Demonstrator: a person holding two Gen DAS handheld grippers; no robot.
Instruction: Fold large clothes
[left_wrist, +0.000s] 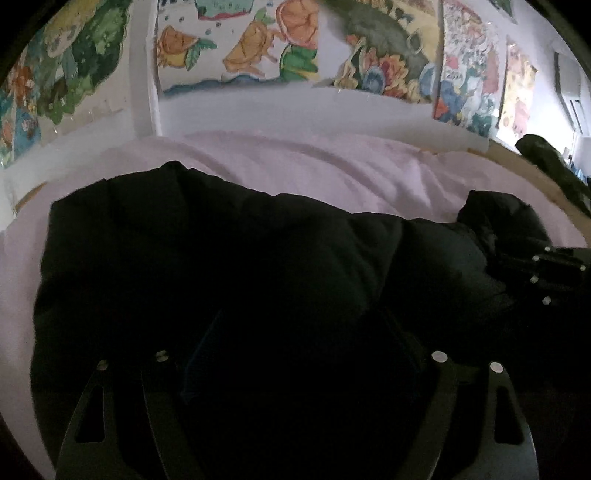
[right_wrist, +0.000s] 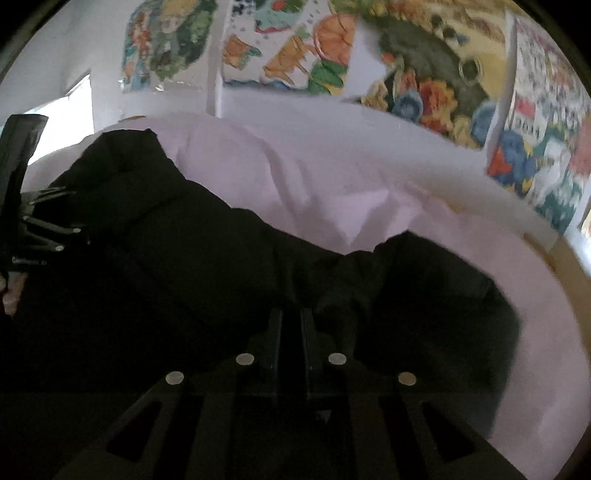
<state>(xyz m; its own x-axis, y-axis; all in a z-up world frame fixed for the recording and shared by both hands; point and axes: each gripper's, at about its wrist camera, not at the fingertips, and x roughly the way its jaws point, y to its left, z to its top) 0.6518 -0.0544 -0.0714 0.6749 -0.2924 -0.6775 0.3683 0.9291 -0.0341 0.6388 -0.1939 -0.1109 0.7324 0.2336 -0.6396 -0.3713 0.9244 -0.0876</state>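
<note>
Jaws first: my left gripper (left_wrist: 295, 369) stands wide over the black puffy jacket (left_wrist: 221, 258), gripping nothing; my right gripper (right_wrist: 291, 325) is clenched, seemingly pinching a fold. Soft, bulky, probably slippery, it sprawls on the bed (right_wrist: 369, 184); I'd take its hem. No legible writing.

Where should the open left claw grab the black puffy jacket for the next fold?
Probably the black puffy jacket's far-left corner, approached from above: it lies flat and exposed on the pale pink bedsheet, clear of the bunched right side.
</note>
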